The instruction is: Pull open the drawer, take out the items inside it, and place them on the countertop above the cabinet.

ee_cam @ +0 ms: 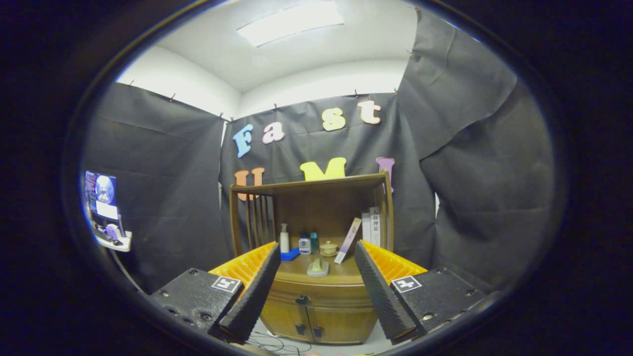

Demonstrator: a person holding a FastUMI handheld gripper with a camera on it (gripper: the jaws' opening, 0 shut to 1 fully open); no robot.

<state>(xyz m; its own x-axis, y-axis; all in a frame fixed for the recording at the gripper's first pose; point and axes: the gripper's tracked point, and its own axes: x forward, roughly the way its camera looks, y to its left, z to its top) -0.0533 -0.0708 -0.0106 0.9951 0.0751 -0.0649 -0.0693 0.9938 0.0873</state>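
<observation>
We've got the gripper (313, 291) spread wide with nothing between the fingers (252, 291), well back from the wooden cabinet (316, 306) and aimed square at it. The drawer (316, 295) sits shut in the band just under the countertop (316, 277), with a small dark handle (302, 299) at its centre; two lower doors (319, 324) below it carry similar small pulls. Contents of the drawer are hidden, so we can't say what's inside. The countertop already holds a white pump bottle (284, 238), a blue item (290, 254), a small bottle (304, 244), a little lidded jar (328, 248), a pale rounded object (318, 268) near the front edge, and some books (371, 225) leaning at the right. Our read: the drawer is rigid wood, probably slides stiffly rather than freely, so it wants a straight pull with no twist. The only sensible hold is that handle, which is small, so the fingers need to narrow and pinch it squarely or they'll slip off. Free room for putting things down looks best at the front of the countertop, either side of the pale object.
</observation>
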